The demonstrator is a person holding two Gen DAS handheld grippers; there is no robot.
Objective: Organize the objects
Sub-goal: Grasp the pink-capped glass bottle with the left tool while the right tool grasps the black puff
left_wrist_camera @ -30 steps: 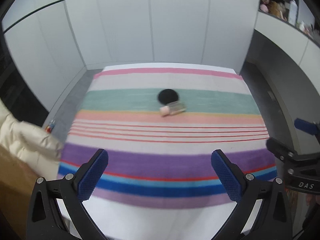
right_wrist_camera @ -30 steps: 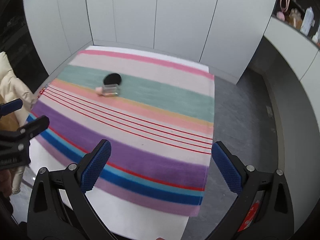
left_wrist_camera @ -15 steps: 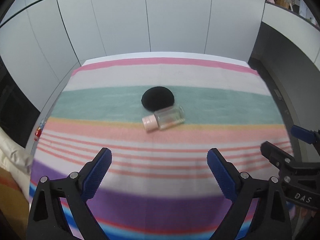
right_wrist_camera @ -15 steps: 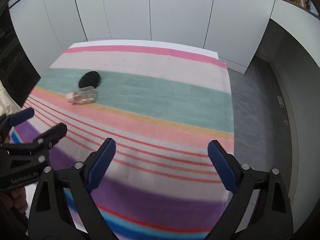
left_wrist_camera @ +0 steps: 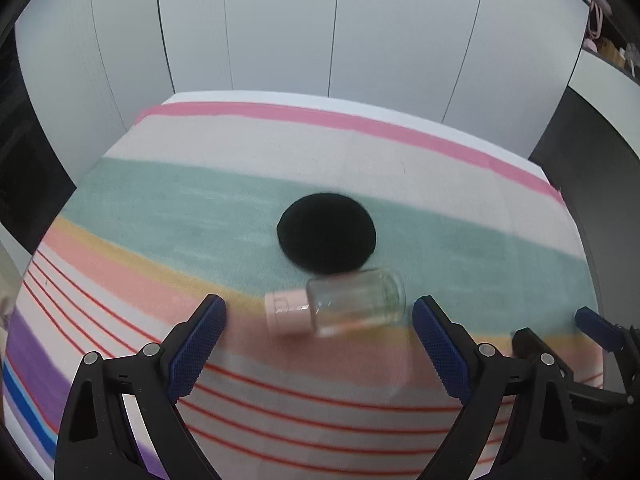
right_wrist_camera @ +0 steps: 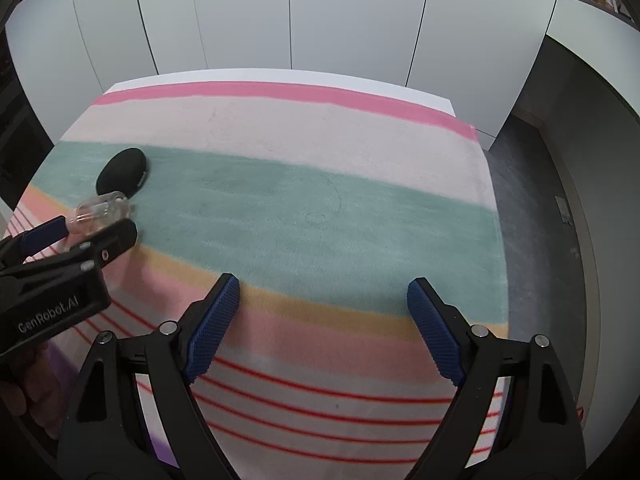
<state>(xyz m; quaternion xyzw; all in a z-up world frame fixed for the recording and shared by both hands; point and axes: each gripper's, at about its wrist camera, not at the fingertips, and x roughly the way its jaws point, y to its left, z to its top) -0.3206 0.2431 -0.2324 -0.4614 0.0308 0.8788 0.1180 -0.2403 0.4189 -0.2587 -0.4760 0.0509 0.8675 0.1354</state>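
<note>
The left gripper point(left_wrist_camera: 318, 322) hung low over the striped cloth point(left_wrist_camera: 168, 208) with its jaws spread wide and nothing between them. Just ahead lay a small clear glass bottle point(left_wrist_camera: 354, 300) on its side, its pale pink cap point(left_wrist_camera: 286, 312) pointing to the left, across the band where the green stripe met the yellow and salmon ones. Its far side sat just beside a flat black round pad point(left_wrist_camera: 326, 232); motion blur made it hard to tell whether the two actually touched. The right gripper point(right_wrist_camera: 323, 322) was also wide open and empty, hovering over bare cloth well to the right of both items.

The step in hand looked like the left tool closing in on the bottle. To do it well, the blue pads point(left_wrist_camera: 196, 340) would need to straddle the glass body rather than the cap, since the body was wider and less likely to twist out. A bottle lying down rolls easily, so the jaws should come down level, one pad at each side, and close slowly without nudging it into the pad. The right tool was best kept clear until needed.
</note>
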